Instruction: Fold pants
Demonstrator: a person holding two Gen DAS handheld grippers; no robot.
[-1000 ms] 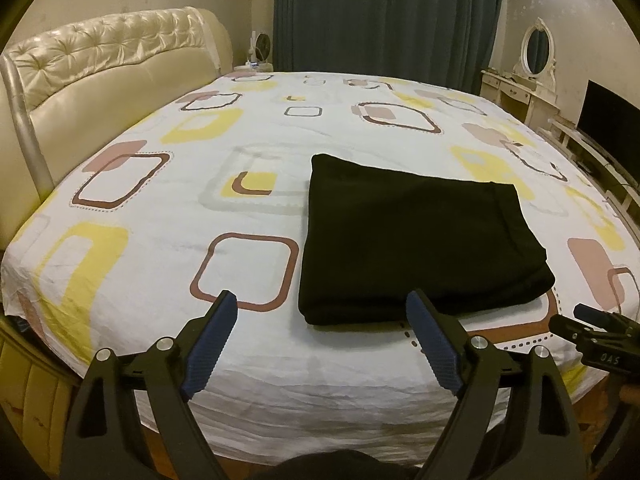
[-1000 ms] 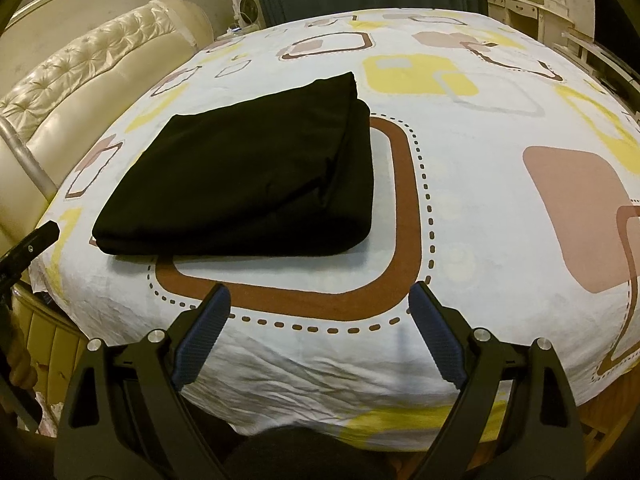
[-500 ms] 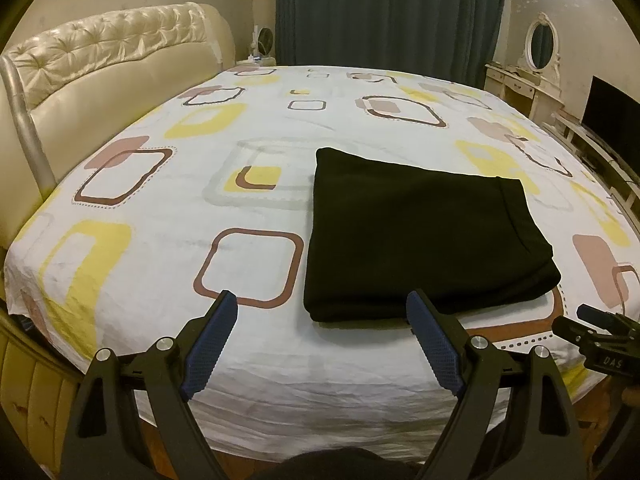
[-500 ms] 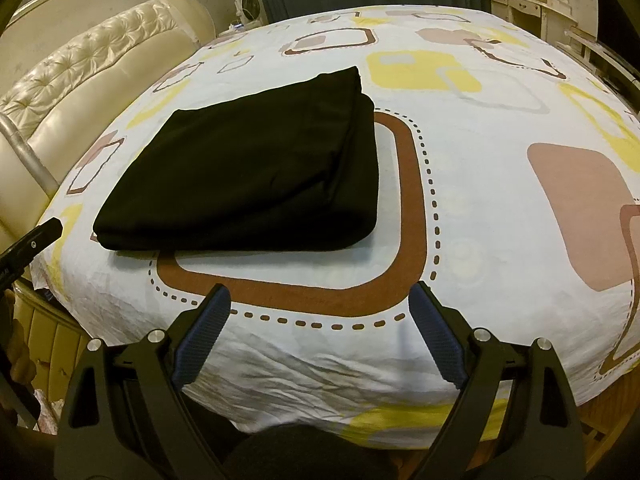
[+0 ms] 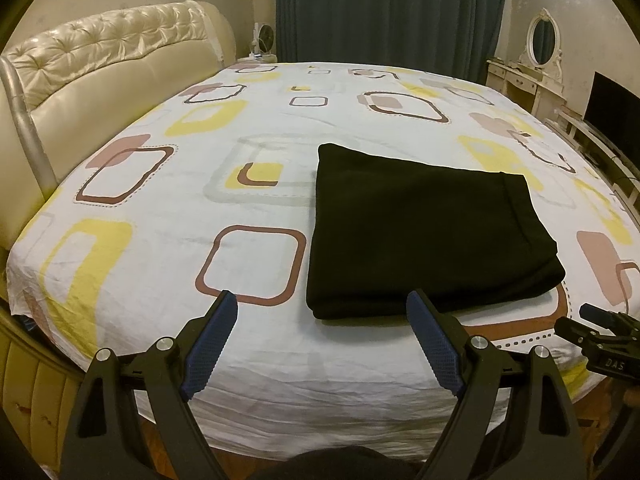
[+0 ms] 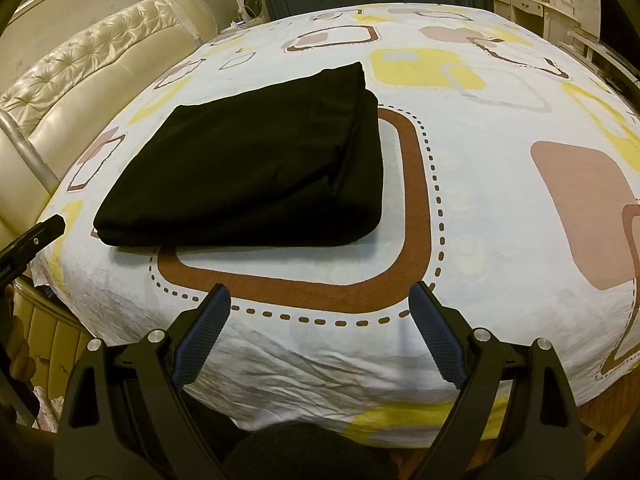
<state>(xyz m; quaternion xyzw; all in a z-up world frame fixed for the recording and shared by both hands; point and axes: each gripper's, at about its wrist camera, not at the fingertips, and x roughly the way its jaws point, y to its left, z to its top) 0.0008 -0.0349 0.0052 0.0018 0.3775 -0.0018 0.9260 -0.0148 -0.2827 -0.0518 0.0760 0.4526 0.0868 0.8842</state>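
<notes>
The black pants lie folded into a thick flat rectangle on the bed, near its front edge; they also show in the right wrist view. My left gripper is open and empty, held above the bed's front edge, just short of the pants' near left corner. My right gripper is open and empty, in front of and to the right of the pants, apart from them. The right gripper's tip shows at the right edge of the left wrist view.
The bed has a white sheet with yellow, brown and pink squares. A cream tufted headboard stands on the left. Dark curtains, a white dressing table with a mirror and a TV stand beyond the bed.
Both grippers have drawn back and risen a little from the bed, so the pants look slightly farther away. The pants have not moved. Both grippers stay open.
</notes>
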